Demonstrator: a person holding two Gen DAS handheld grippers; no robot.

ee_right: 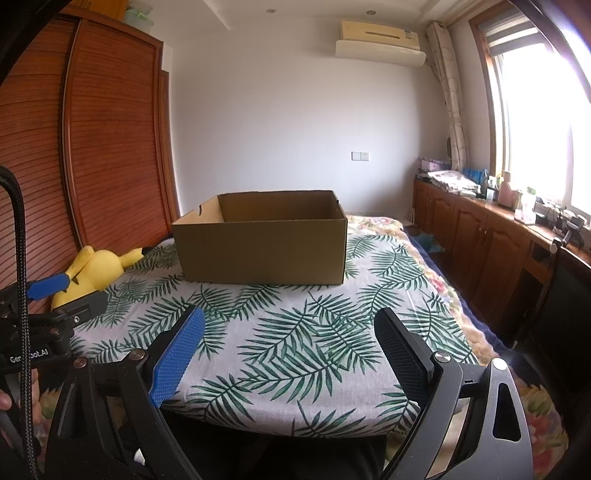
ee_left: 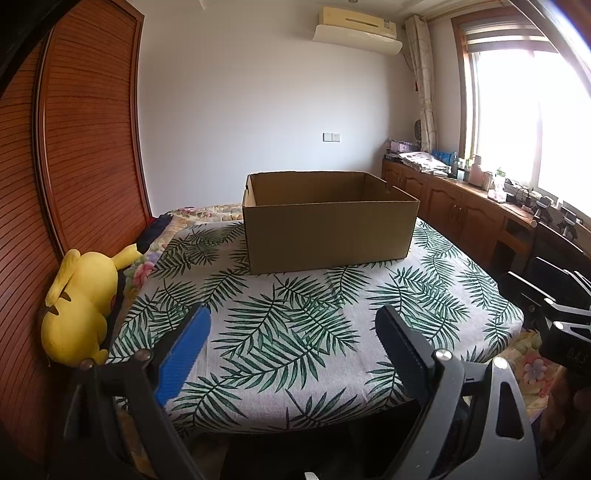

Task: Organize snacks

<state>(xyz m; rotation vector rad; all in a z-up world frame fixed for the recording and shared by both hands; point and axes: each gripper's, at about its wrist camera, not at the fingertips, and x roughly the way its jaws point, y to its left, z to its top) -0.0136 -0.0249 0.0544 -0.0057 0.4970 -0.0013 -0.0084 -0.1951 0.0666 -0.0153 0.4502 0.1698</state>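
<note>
Your left gripper [ee_left: 291, 325] stands spread wide with nothing between its two fingers, and your right gripper [ee_right: 288, 325] is spread the same way, also empty; both hover over the near end of the leaf-print cloth [ee_left: 280, 332], well short of the box [ee_left: 328, 236]. You have one cardboard box, open-topped, sitting on that cloth; what is inside cannot be seen. One yellow plush toy [ee_left: 77, 306] lies left of the box against the wooden wardrobe [ee_left: 85, 140]. Right of the box runs one row of wooden cabinets [ee_left: 454, 206] under the window [ee_left: 524, 118]. One air conditioner [ee_left: 356, 27] hangs above the box.
</note>
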